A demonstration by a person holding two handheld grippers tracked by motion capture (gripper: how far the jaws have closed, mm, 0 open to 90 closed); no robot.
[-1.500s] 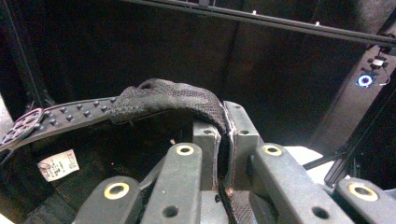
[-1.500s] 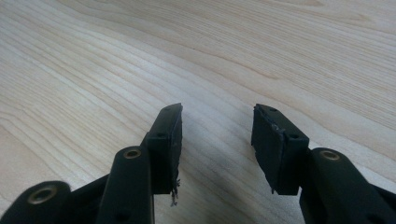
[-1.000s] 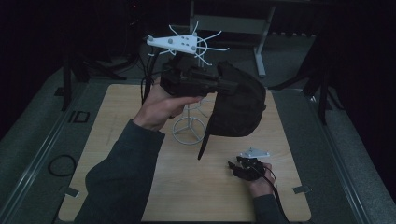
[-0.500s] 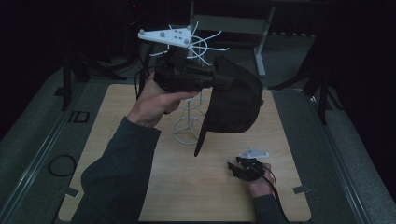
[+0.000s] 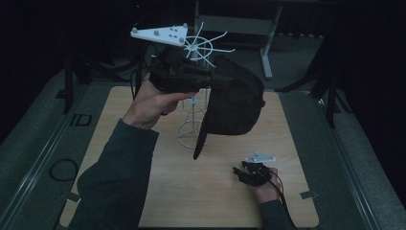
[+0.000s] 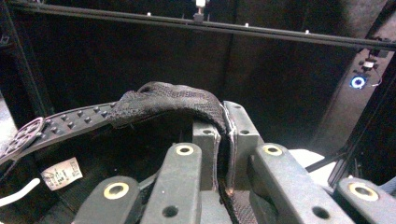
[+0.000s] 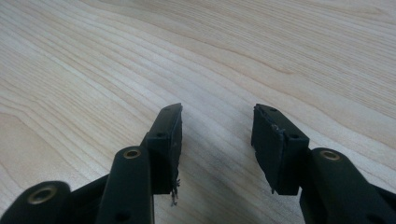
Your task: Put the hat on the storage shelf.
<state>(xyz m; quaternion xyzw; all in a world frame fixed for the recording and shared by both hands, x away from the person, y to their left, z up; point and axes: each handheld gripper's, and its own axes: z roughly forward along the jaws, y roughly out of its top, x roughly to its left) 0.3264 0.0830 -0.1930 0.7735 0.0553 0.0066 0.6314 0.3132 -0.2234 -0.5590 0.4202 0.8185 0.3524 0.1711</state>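
Observation:
A black cap point(image 5: 234, 103) hangs from my left gripper point(image 5: 221, 81), held up above the table beside the top spokes of a white wire stand point(image 5: 194, 129). In the left gripper view the left gripper point(image 6: 224, 135) is shut on the cap's fabric band point(image 6: 168, 98), and the studded strap point(image 6: 70, 121) trails off to the left. The cap's brim points down toward the table. My right gripper point(image 5: 242, 172) rests low over the table's near right part. Its jaws point(image 7: 217, 126) stand open over bare wood with nothing between them.
The wooden table point(image 5: 210, 191) lies in dark surroundings. A metal frame point(image 5: 268, 43) stands behind its far edge. A cable loop point(image 5: 62, 168) lies on the floor to the left. The stand's round base sits near the table's middle.
The left gripper with the cap has drifted slightly up and to the left. The right gripper has stayed still.

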